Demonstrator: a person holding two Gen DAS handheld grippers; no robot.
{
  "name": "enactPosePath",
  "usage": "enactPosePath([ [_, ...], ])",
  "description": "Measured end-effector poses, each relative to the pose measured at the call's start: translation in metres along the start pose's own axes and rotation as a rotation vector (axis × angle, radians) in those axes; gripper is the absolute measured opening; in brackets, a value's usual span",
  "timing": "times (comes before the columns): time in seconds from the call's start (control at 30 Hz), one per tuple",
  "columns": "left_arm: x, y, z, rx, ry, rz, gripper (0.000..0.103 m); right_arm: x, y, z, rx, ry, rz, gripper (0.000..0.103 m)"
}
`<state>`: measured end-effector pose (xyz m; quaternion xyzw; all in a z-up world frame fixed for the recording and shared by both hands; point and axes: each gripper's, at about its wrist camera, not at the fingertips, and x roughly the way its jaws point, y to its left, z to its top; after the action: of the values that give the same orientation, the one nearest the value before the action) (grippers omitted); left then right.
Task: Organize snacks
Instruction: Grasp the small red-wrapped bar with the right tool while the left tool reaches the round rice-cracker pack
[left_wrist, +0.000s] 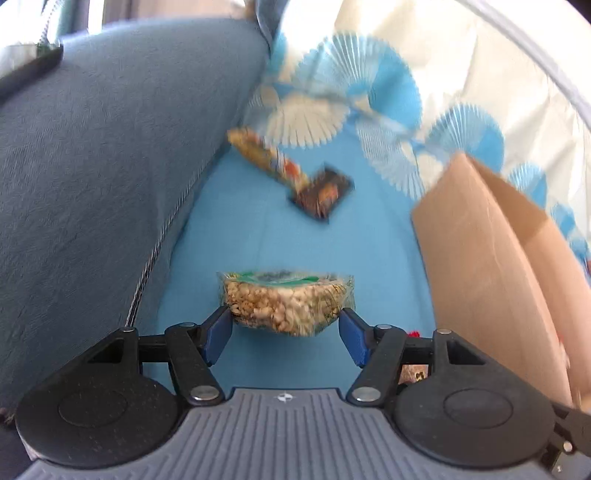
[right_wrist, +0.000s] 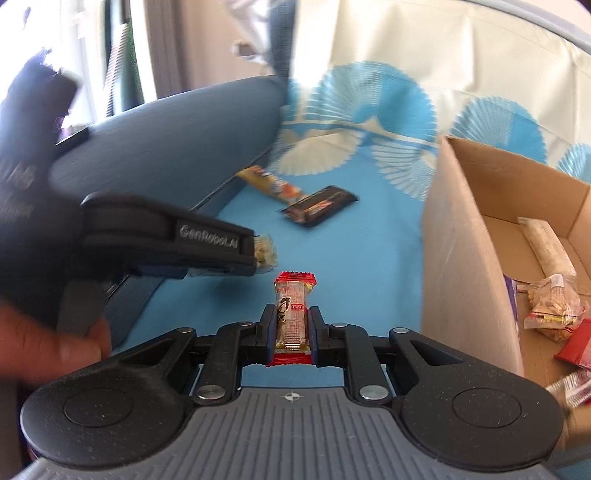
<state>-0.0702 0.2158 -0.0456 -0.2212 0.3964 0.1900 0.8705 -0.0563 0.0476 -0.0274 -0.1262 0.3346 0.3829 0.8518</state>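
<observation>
**A:** How do the jaws stand?

**B:** The left gripper (left_wrist: 286, 325) has its blue pads pressed on both sides of a round puffed-grain cake (left_wrist: 288, 302) in clear wrap with a green label on top. The right gripper (right_wrist: 291, 332) is nearly together, clamped on a slim snack bar (right_wrist: 293, 314) with red crimped ends and a clear middle showing dark print. Both snacks are held up over the blue cloth.

**A:** What lies around them?

**B:** A blue sheet (left_wrist: 258, 240) with a pale fan pattern toward the back. On it, two more packets: a long yellow-orange one (right_wrist: 269, 182) and a dark brown one (right_wrist: 319, 205), overlapping at one end. To the right stands an open cardboard box (right_wrist: 461, 229); inside it are a long pale roll (right_wrist: 546, 247), a clear bag of nuts (right_wrist: 554, 306) and something red at the edge. A grey-blue cushion (left_wrist: 110, 166) bounds the left side.

**A:** Anything in the way?

**B:** The box's near wall stands between the grippers and its inside. In the right wrist view the left gripper crosses the left half, with a hand (right_wrist: 48, 339) on its handle.

**A:** What can't you make out?

**B:** Everything is motion-blurred, so the print on the packets is unreadable. The box's right part is cut off, and from the left wrist view its contents are hidden.
</observation>
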Motion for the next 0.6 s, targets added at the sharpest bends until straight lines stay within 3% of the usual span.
enactPosePath([
  [0.13, -0.003, 0.012, -0.011, 0.029, 0.114, -0.036, 0.056, -0.013, 0.008, -0.014, -0.010, 0.042, 0.056, 0.018],
  [0.2, -0.004, 0.015, -0.017, 0.023, 0.155, -0.058, 0.056, -0.015, 0.013, -0.022, -0.018, 0.057, 0.076, 0.018],
  [0.3, -0.008, 0.020, -0.025, -0.027, 0.156, -0.056, 0.056, -0.016, 0.020, -0.038, -0.024, 0.064, 0.085, 0.018],
  [0.43, -0.012, 0.021, -0.027, -0.053, 0.122, -0.039, 0.070, -0.011, 0.026, -0.049, -0.064, 0.070, 0.085, 0.018],
  [0.6, -0.007, 0.015, -0.023, -0.018, 0.151, -0.045, 0.080, -0.009, 0.021, -0.053, -0.076, 0.057, 0.076, 0.018],
])
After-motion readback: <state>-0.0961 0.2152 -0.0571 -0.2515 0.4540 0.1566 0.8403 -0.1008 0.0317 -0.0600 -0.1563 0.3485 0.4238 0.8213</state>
